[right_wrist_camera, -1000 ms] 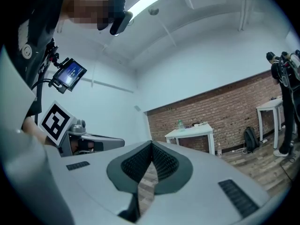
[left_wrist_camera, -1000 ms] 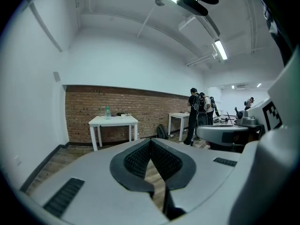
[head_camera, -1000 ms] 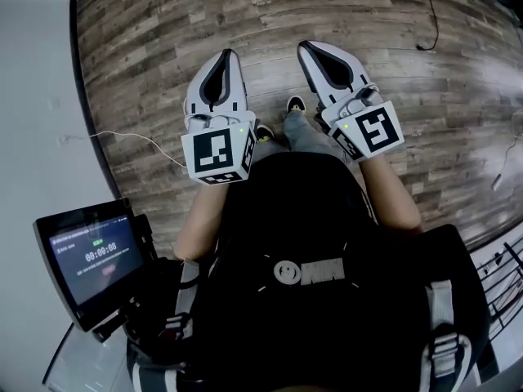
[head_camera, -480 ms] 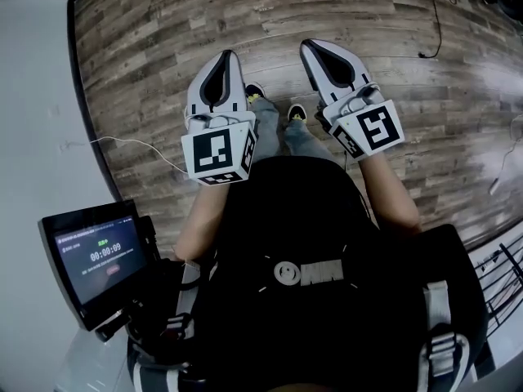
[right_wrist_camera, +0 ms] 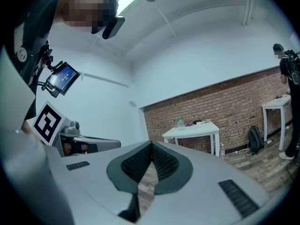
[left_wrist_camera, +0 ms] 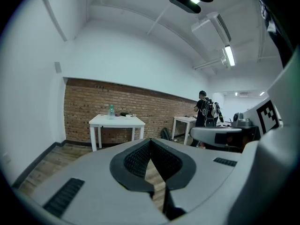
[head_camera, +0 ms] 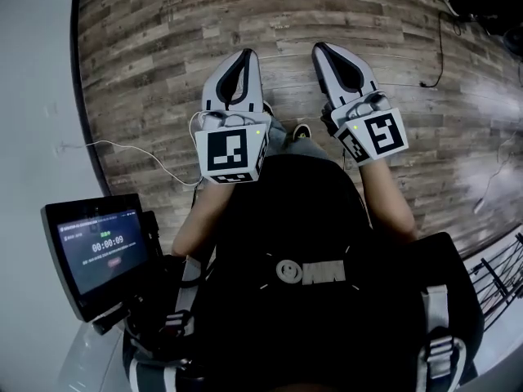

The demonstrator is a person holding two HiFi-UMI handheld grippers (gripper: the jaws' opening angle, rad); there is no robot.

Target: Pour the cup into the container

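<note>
Left tool (head_camera: pixel 243 55) & right tool (head_camera: pixel 321 49) both closed, empty. Can't make out cup or container; prob on white counter (left_wrist_camera: pixel 117 121) well ahead of tools. Risk: approaching w/ closed jaws could knock bottle (left_wrist_camera: pixel 111 110) over.

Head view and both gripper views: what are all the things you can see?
Floor: one, brown wood planks, under the person.
Brick wall: one, red-brown, far side of the room.
Tables: two, white, by the brick wall.
Bottle: one, clear greenish, on the nearer table.
Backpack: one, dark, on the floor between the tables.
Other person: one, in dark clothes, standing at the farther table.
Screen: one, black, showing a timer, at the person's left.
Cable: one, white, on the floor.
Left tongs: one, grey and black, shut, empty.
Right tongs: one, grey and black, shut, empty.
</note>
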